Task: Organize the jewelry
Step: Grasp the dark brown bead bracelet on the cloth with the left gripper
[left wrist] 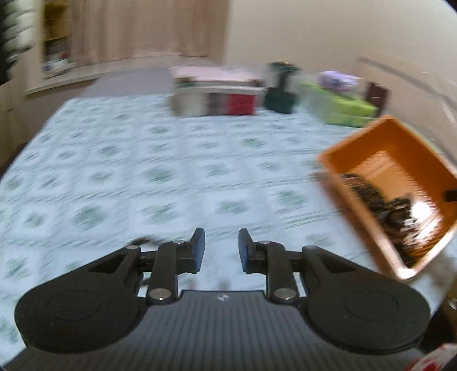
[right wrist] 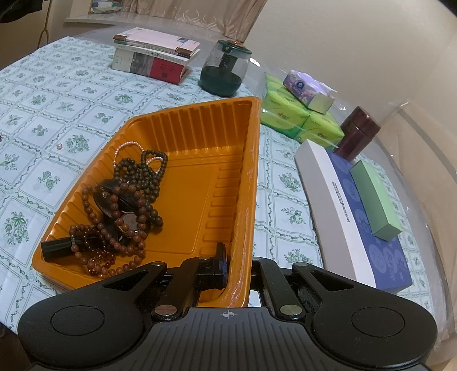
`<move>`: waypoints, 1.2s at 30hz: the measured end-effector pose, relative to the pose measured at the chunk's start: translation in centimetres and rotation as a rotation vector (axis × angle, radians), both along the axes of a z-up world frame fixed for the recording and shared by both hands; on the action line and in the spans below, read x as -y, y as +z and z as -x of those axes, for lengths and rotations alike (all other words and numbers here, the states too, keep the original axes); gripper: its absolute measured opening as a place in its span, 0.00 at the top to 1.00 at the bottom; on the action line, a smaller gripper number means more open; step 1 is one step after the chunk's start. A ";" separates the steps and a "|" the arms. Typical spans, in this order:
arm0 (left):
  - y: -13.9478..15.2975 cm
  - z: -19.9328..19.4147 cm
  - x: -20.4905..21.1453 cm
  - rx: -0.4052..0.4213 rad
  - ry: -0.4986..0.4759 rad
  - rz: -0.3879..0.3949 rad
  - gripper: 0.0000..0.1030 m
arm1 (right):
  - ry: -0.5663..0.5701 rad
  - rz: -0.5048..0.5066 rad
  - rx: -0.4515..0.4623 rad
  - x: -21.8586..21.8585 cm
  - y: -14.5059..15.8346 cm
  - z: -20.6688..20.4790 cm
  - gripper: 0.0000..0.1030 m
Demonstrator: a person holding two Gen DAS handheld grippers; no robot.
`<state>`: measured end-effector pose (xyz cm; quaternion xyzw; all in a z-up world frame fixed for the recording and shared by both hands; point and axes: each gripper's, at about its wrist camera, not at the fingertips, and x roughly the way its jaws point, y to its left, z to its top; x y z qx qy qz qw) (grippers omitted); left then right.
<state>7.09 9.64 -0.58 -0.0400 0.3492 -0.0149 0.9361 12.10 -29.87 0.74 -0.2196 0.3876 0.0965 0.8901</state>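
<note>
A tabletop (right wrist: pixel 71 94) under a pale floral-tiled cloth meets a plain cream wall (right wrist: pixel 357 37). Beige curtains (right wrist: pixel 217 14) hang behind the tabletop above a white sill (right wrist: pixel 94 21).

I'm working in a home: a tabletop (right wrist: pixel 85 94) under a floral cloth, curtains (right wrist: pixel 200 14) behind, stacked books (right wrist: pixel 154 54), tissue packs (right wrist: pixel 297 114) along the wall.

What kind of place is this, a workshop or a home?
Most likely a home, at a table in a living or dining room. The floral tablecloth carries household things: a stack of books, packs of tissues and an orange tray of bead bracelets. Curtains hang behind.
</note>
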 end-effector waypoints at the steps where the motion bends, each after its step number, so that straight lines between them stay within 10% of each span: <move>1: -0.4 0.4 -1.1 -0.008 0.029 -0.008 0.77 | -0.002 0.000 -0.001 0.0 0.0 0.0 0.97; 7: -2.0 1.8 -4.4 -0.037 0.113 -0.046 0.75 | -0.003 0.009 -0.003 -0.1 0.1 0.0 0.97; 20: -4.4 -1.7 -2.0 -0.075 -0.041 -0.162 0.78 | -0.001 0.019 -0.006 -0.3 0.1 0.0 0.97; 36: -4.4 -1.7 -2.5 -0.079 -0.002 -0.091 0.95 | -0.003 0.022 -0.006 -0.3 -0.1 0.0 0.97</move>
